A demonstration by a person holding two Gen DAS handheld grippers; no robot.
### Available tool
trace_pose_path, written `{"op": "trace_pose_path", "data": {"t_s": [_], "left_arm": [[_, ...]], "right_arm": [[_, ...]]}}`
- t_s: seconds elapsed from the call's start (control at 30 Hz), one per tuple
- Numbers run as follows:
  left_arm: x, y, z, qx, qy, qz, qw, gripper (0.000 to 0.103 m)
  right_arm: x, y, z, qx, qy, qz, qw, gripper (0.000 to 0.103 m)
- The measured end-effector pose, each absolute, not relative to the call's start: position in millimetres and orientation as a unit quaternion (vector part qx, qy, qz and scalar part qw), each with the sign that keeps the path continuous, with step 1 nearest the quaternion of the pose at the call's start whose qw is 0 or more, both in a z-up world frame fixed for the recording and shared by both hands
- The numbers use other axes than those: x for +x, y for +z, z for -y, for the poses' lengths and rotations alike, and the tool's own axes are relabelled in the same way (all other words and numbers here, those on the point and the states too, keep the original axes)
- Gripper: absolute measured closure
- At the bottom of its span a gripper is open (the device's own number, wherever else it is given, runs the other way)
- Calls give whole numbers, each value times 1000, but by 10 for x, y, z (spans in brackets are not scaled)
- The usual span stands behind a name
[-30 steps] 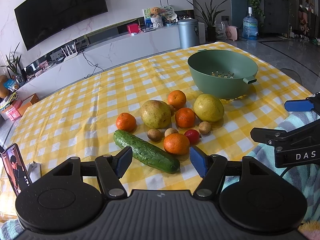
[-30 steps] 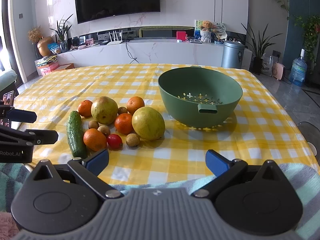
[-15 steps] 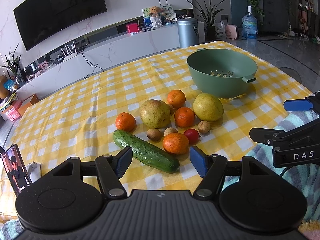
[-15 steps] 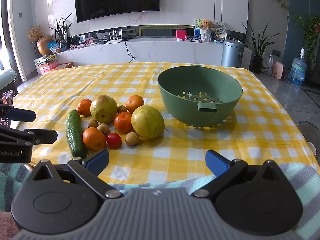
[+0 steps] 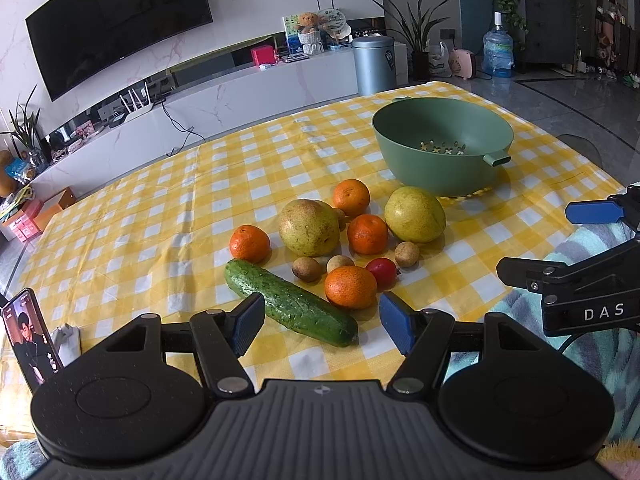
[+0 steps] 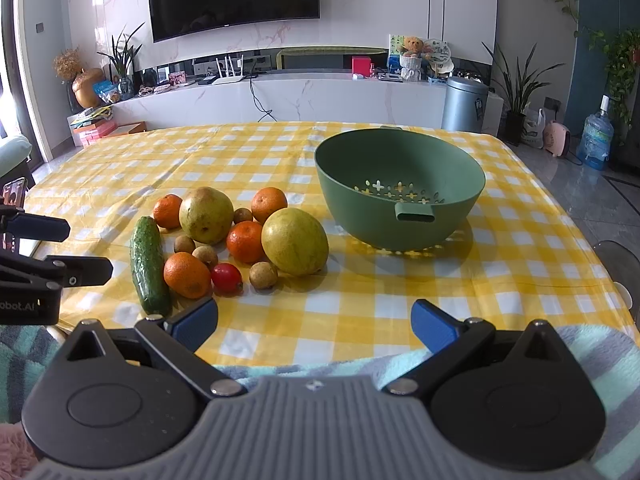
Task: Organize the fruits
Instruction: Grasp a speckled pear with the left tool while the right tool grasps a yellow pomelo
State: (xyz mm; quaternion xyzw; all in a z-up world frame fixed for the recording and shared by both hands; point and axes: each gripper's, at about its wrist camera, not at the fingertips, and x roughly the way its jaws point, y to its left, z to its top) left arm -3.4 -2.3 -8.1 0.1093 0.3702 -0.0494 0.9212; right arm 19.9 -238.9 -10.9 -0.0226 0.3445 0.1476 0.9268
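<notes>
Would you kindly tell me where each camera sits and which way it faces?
Left wrist: on the left tool, facing cucumber and fruit; its open blue fingers and the right tool show.
Right wrist: on the right tool, facing the green colander; its open fingers and the left tool show.
Shared: checked tablecloth, fruit, colander.

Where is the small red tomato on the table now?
In the right wrist view the red tomato lies at the pile's near edge, between an orange on its left and a small brown fruit on its right.
</notes>
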Motion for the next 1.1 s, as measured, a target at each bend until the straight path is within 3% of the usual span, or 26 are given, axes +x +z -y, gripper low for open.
{"op": "trace_pose_path", "data": {"t_s": [0.63, 0.87, 1.1], "left_arm": [[417, 48, -202, 42, -85, -377, 921, 29], [731, 40, -196, 38, -77, -388, 918, 36], [1089, -47, -219, 13, -68, -407, 911, 42]], "right_arm": [[561, -79, 2381, 50, 173, -347, 920, 7], [981, -115, 2223, 35, 192, -365, 910, 13], [1338, -154, 2048, 15, 204, -382, 901, 26]]}}
